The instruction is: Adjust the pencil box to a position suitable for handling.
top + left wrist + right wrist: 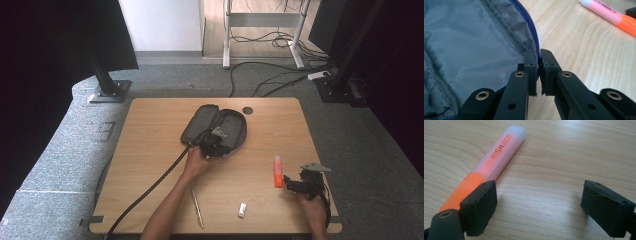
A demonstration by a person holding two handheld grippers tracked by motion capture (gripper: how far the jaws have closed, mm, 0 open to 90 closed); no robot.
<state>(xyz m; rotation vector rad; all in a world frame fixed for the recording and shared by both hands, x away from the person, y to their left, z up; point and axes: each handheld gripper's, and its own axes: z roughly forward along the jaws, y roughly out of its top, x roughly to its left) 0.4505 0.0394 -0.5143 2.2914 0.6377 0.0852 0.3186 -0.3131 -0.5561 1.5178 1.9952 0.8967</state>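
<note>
Grey fabric pencil case [215,129] lies unzipped and spread open near the middle of the wooden table [150,165], toward its far edge. Left gripper [212,146] sits at the case's near rim; in the left gripper view its jaws are pressed together on the zipper edge [538,58], the blue-trimmed rim pinched between the two pads, grey lining [469,45] to one side and bare wood to the other. A black cable [150,187] trails from that gripper back across the table to the near edge. Orange highlighter [278,171] lies flat on the table, well apart from the case, at the right. Right gripper [295,185] rests just beside the highlighter's near end; in the right gripper view its jaws stand wide apart, nothing between them but bare wood, one finger [480,206] just in front of the highlighter's orange end, whether touching I cannot tell, the highlighter outside the gap. Its white cap end points away from the gripper. Nearer the front edge: a slim pen [197,207] beside the left forearm, and a small white eraser [242,210] between the two arms.
</note>
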